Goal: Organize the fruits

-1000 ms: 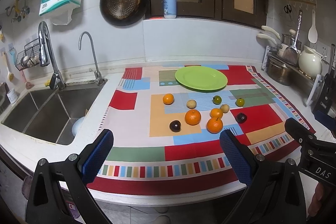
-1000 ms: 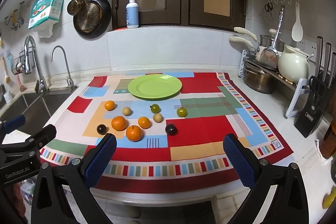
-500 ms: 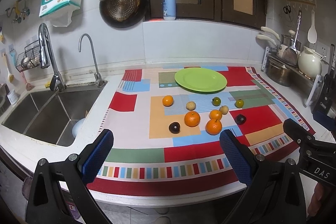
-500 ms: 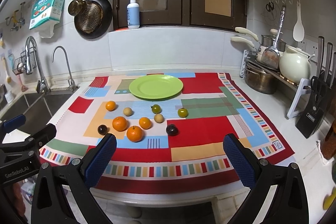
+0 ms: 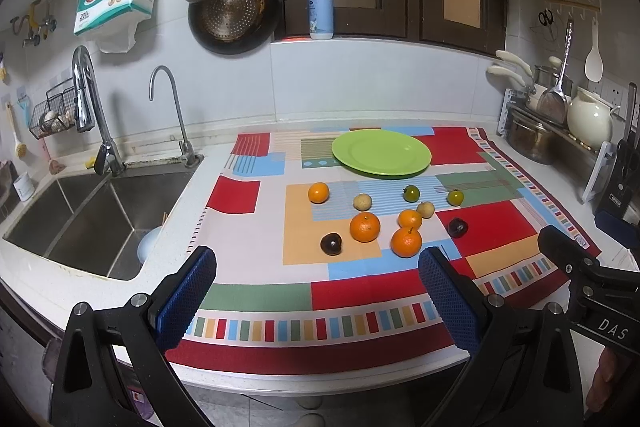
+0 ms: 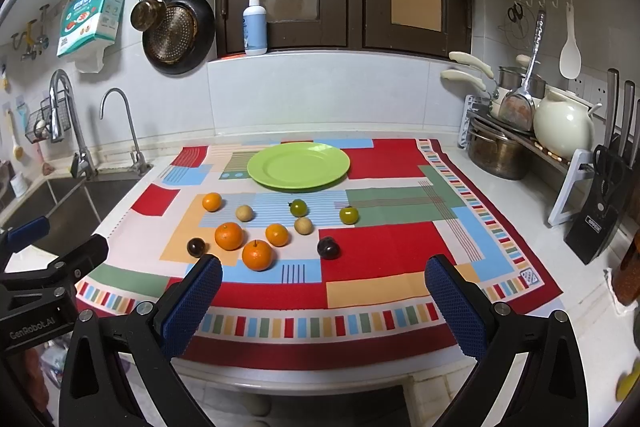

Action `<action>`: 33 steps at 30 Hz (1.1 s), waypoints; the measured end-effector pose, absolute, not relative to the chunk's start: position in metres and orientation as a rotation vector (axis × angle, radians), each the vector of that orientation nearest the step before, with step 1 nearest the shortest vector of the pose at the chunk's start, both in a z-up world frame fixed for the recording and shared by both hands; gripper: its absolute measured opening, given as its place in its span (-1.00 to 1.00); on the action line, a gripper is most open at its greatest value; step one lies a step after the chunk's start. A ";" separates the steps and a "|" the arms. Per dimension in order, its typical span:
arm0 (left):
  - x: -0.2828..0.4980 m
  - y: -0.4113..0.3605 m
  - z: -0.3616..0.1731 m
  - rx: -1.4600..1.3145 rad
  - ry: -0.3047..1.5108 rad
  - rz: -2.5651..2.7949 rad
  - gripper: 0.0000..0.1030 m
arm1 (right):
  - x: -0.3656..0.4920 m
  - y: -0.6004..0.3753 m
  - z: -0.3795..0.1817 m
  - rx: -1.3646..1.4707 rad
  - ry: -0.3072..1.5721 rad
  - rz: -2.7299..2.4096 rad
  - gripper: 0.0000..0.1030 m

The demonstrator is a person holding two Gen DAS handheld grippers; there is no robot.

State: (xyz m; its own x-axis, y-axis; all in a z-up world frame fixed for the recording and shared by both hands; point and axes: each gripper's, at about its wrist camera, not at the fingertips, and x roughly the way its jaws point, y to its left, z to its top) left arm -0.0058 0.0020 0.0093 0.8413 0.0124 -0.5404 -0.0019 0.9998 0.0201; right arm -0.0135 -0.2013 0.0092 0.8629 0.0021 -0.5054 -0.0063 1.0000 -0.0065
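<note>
Several small fruits lie loose on a patchwork cloth (image 5: 256, 239): oranges such as one at the front (image 5: 406, 242) (image 6: 258, 255), two dark plums (image 5: 331, 243) (image 6: 328, 248), two green fruits (image 6: 298, 207) and two pale round ones (image 6: 244, 213). An empty green plate (image 5: 381, 152) (image 6: 298, 165) sits behind them. My left gripper (image 5: 316, 299) hangs open over the cloth's front edge, well short of the fruit. My right gripper (image 6: 323, 303) is also open, nothing between its blue pads, and shows at the right of the left wrist view (image 5: 576, 267).
A steel sink (image 5: 84, 215) with two taps lies left of the cloth. On the right stand a rack with pots (image 6: 500, 151), a cream kettle (image 6: 564, 127) and a knife block (image 6: 600, 215). A soap bottle (image 6: 255, 25) stands on the sill.
Both views have crept slightly forward and up toward the counter. No fruit has moved and both grippers stay open.
</note>
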 end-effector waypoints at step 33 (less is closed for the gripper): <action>0.009 0.009 -0.001 0.039 0.564 0.011 0.99 | 0.005 -0.191 0.002 -0.011 0.543 0.041 0.99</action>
State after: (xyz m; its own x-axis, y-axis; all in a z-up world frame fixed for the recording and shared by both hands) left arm 0.0088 0.0089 -0.0014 0.8451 0.0214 -0.5342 0.0000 0.9992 0.0400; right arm 0.0050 -0.1909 0.0015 0.8551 0.0361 -0.5171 -0.0420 0.9991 0.0003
